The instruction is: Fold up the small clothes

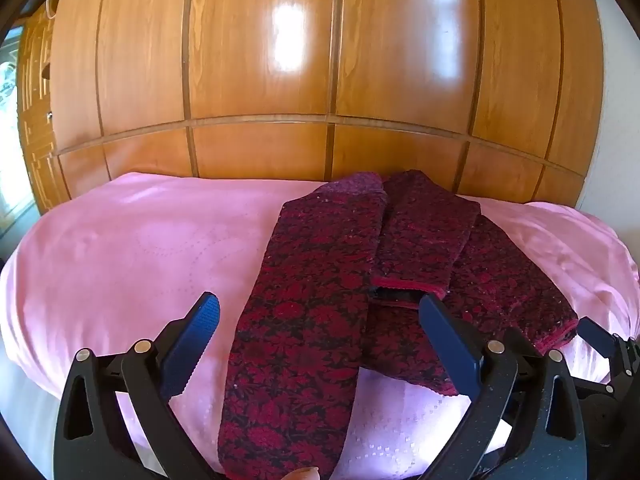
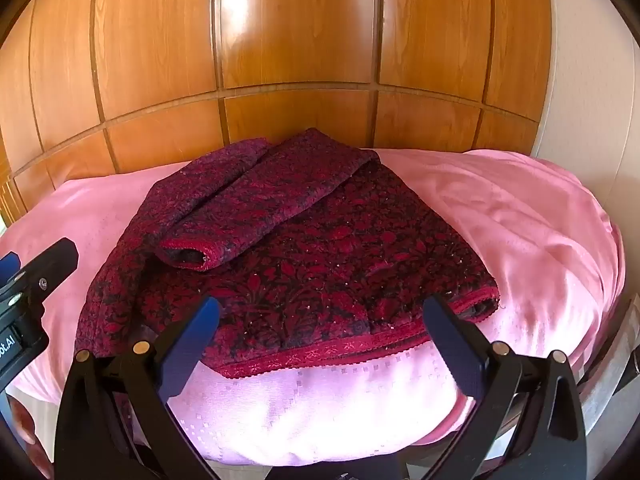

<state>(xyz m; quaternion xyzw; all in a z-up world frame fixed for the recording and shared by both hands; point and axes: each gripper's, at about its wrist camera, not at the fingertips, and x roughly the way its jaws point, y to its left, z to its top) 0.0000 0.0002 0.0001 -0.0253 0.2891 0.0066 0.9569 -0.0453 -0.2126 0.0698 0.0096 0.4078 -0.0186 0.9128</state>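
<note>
- Looking along both claws, we see a dark red patterned top (image 2: pixel 304 248) lying on a pink sheet (image 2: pixel 520 216) that covers a bed.
- We note a wooden panelled wardrobe (image 2: pixel 296 40) standing behind the far edge of the bed.
- We read the top as partly folded: in the right wrist view one sleeve (image 2: pixel 256 208) lies across the body of the top, cuff toward the near left, with its red trim visible.
- We see the red hem band (image 2: pixel 340 350) of the top along its near edge, close to the near edge of the bed.
- In the left wrist view we see a long strip (image 1: pixel 304 320) of the top, likely the other sleeve, running from far to near over the sheet and reaching the bottom of the frame.
- Left claw (image 1: pixel 320 312): we see the jaws spread wide apart, holding nothing, with the long strip between the two fingers in the view. We cannot tell whether the fingers touch the cloth.
- Right claw (image 2: pixel 320 316): we see the jaws spread wide apart, holding nothing, poised near the hem band at the near edge of the top.
- We see the left claw at the left edge of the right wrist view, beside the left side of the top.
</note>
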